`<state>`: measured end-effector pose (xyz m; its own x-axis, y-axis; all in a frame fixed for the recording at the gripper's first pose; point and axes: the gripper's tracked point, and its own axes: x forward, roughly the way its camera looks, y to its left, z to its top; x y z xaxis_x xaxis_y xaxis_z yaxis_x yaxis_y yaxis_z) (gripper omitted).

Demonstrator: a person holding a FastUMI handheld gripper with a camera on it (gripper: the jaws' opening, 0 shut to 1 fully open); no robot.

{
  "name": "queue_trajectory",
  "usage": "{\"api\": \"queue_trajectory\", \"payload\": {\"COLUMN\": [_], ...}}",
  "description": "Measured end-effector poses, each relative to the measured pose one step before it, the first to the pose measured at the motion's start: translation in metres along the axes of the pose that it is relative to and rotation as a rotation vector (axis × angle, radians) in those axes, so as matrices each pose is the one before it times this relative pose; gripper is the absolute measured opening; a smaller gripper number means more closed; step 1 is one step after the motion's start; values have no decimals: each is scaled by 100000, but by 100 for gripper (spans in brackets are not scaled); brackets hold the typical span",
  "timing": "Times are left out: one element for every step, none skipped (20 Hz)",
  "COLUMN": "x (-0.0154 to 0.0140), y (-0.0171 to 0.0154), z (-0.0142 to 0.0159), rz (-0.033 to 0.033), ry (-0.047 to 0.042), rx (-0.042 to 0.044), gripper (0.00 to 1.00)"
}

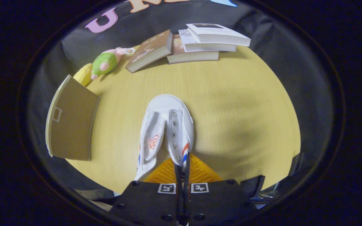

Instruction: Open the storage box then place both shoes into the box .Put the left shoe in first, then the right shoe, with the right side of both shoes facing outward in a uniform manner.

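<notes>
I have the gripper (pixel 182 166) pinched nearly closed on the white canvas shoe's (pixel 165 125) collar, above the tabletop (pixel 231 94). Next I carry it left toward the brown cardboard box (pixel 71 125).

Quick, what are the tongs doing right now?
Tongs: shut on the white shoe, both fingers pinching its side wall near the eyelets.
</notes>
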<state>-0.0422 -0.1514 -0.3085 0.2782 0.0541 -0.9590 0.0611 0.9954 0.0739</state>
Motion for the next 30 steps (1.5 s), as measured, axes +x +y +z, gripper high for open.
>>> {"api": "queue_trajectory", "payload": {"x": [-529, -279, -505, -551, -598, -640, -508, -527, -510, -389, -437, -384, -408, -411, -316, -424, -333, -289, -234, -144, -115, -45, 18, 36, 152, 193, 265, 383, 381, 451], "y": [168, 509, 735, 795, 837, 991, 858, 952, 926, 947, 899, 1042, 1021, 1098, 1172, 1424, 1283, 1460, 1428, 1442, 1040, 1154, 1160, 1174, 1196, 1177, 1174, 1075, 925, 881], "z": [281, 273, 396, 421, 423, 471, 486, 425, 367, 403, 417, 349, 483, 583, 334, 534, 506, 486, 297, 398, 288, 246, 297, 188, -12, 81, 36, 63, -55, -64], "rz": [137, 789, 942, 1350, 1418, 1087, 1016, 650, 842, 502, 479, 530, 626, 721, 1017, 1245, 1232, 1783, 1762, 1508, 439, 716, 498, 1000, 1313, 1221, 1444, 1016, 759, 456], "ry": [-1266, 89, -1476, -947, -1076, -1426, -1213, -1120, -554, -857, -1147, -364, -977, -1647, -570, -1556, -1655, -641, -674, -926, -955, -419, -1350, -103, 19, -514, 483, -209, 106, 454], "rx": [841, 47, 1044, 796, 264, 289, -306, -94, -342, -655, -369, -710, -607, -85, -358, 537, 382, -177, -270, -359, -405, -1014, -567, -536, 197, 565, -143, 52, -14, -170], "gripper": [4, 4, 4, 3, 3, 4, 4, 4, 4, 4, 4, 4, 4, 4, 4, 4, 4, 4, 4, 4, 4, 4, 4, 4, 4, 4, 4, 4, 4, 4]}}
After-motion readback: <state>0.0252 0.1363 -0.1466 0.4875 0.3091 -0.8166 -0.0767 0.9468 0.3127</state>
